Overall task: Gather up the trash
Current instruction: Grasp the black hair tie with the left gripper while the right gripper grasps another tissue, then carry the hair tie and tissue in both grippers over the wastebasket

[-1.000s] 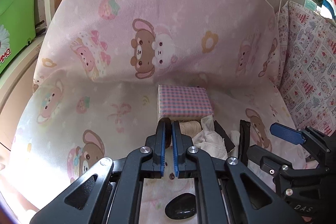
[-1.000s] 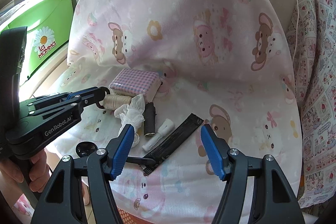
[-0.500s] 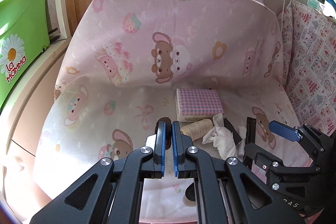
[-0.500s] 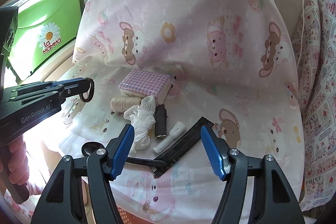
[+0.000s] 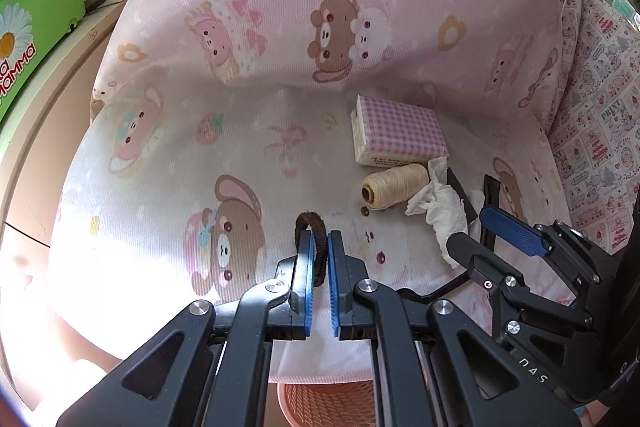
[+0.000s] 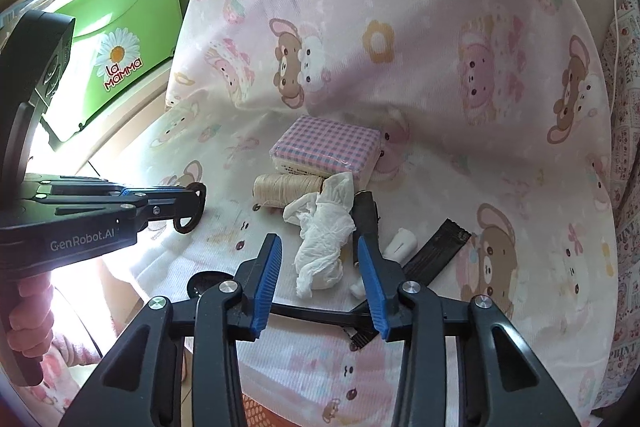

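My left gripper (image 5: 318, 247) is shut on a dark brown hair tie (image 5: 314, 233) and holds it above the front of the chair seat; it also shows in the right wrist view (image 6: 192, 205). My right gripper (image 6: 318, 247) is open, its pads on either side of a crumpled white tissue (image 6: 322, 239), seen also in the left wrist view (image 5: 438, 203). Beside the tissue lie a black tube (image 6: 366, 217), a small white cap (image 6: 400, 245) and a black wrapper strip (image 6: 438, 251).
A checked tissue pack (image 6: 326, 151) and a spool of beige thread (image 6: 286, 189) lie on the bear-print chair cover (image 6: 400, 47). A pink mesh basket (image 5: 320, 403) stands below the seat's front edge. A green box (image 6: 120, 7) stands at the left.
My left gripper has pulled back and left from the pile with the hair tie in it. My right gripper has narrowed and come in around the tissue.
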### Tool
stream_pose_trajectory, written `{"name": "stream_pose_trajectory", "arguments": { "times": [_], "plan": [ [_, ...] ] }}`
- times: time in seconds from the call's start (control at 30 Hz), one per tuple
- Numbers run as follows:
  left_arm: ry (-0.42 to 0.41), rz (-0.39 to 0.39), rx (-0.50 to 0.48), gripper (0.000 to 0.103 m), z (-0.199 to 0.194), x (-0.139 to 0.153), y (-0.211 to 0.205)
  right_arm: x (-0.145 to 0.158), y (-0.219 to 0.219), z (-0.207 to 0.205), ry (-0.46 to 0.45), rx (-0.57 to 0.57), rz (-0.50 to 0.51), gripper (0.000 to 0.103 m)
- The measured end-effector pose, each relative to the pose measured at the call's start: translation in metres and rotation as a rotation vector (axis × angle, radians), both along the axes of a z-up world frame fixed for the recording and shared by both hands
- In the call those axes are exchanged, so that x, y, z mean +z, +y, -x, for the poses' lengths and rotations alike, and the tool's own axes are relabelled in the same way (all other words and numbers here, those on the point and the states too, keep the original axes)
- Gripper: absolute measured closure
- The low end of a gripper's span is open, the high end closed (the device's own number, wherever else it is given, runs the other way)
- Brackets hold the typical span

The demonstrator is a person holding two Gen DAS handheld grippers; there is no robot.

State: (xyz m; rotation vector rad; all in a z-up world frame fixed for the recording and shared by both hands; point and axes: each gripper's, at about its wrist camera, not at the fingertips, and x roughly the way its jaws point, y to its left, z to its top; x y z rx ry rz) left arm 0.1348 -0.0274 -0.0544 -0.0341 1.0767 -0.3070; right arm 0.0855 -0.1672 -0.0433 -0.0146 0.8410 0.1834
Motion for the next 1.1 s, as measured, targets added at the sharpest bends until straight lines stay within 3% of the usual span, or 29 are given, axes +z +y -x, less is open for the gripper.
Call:
{"name": "stream_pose_trajectory", "arguments": {
  "times": [0.1, 0.23, 0.4, 0.57, 0.63, 0.73, 0.8, 1.1],
  "plan": [
    [-0.014, -0.044, -0.017, 0.097, 0.003, -0.003, -0.004, -0.001, 0.002, -0.001, -0.001, -0.002, 0.009, 0.061],
    [0.004, -0.046, -0.015, 0.096, 0.003, -0.01, -0.004, -0.002, 0.002, -0.003, 0.007, -0.003, 0.007, 0.061],
    [0.006, -0.048, 0.004, 0.084, 0.001, -0.015, 0.0, -0.005, 0.002, -0.005, 0.013, -0.004, 0.015, 0.061],
    [-0.017, -0.064, 0.02, 0.084, 0.0, -0.016, 0.001, -0.009, 0.002, -0.01, 0.023, -0.014, 0.026, 0.071],
    [-0.026, -0.073, 0.027, 0.084, -0.002, -0.016, 0.001, -0.01, 0.002, -0.012, 0.024, -0.006, 0.022, 0.076],
    [-0.036, -0.062, 0.035, 0.098, -0.006, -0.014, 0.004, -0.011, 0.005, -0.012, 0.031, 0.017, 0.025, 0.086],
    [-0.04, -0.04, 0.037, 0.098, -0.008, -0.011, 0.007, -0.01, 0.009, -0.009, 0.013, 0.025, 0.047, 0.09],
    [-0.127, -0.008, 0.033, 0.098, 0.001, 0.018, 0.013, 0.022, -0.003, 0.009, -0.078, -0.013, -0.004, 0.091]
  ]
}}
